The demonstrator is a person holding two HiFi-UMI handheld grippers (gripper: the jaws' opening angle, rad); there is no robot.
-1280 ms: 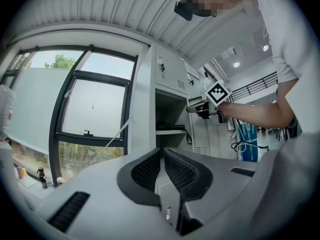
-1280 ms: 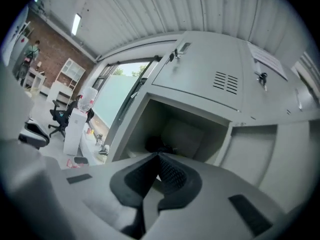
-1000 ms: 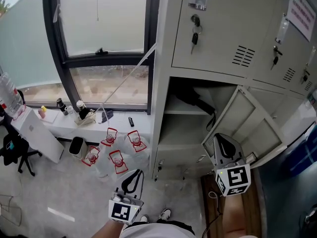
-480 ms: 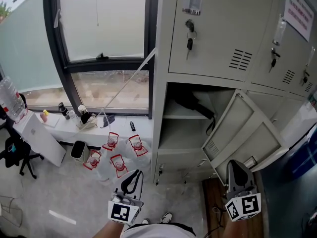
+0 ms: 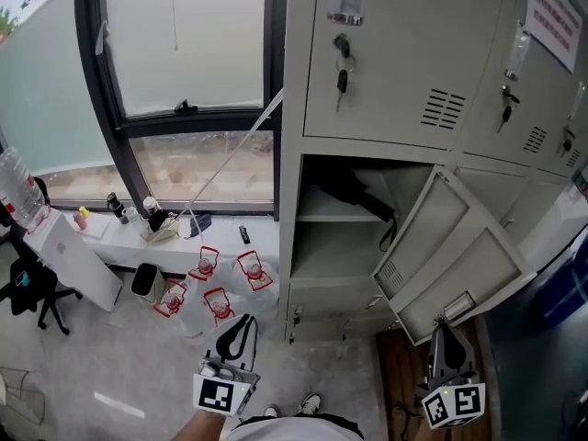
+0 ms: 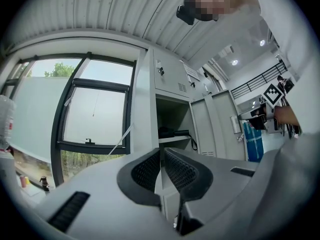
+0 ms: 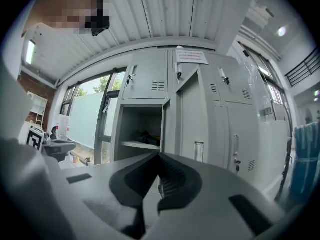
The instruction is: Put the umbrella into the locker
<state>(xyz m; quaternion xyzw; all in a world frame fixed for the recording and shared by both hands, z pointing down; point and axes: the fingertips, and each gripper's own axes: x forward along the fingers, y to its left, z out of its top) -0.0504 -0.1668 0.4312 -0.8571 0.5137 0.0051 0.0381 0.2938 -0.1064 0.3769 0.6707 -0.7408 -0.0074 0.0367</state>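
Note:
The black folded umbrella lies on the upper shelf of the open grey locker, its strap hanging over the shelf edge. It also shows small in the left gripper view as the umbrella and in the right gripper view as the umbrella. The locker door stands swung out to the right. My left gripper is low in front of the locker, shut and empty. My right gripper sits below the door's lower edge, also shut with nothing in it. Both point level toward the lockers.
Several large water bottles with red handles stand on the floor left of the locker. A cluttered window sill, a white desk and a black chair are at left. Keys hang in the upper locker doors.
My right gripper has dropped and drawn back from the open door toward the lower right of the head view, rolling as it went. The left gripper has stayed put.

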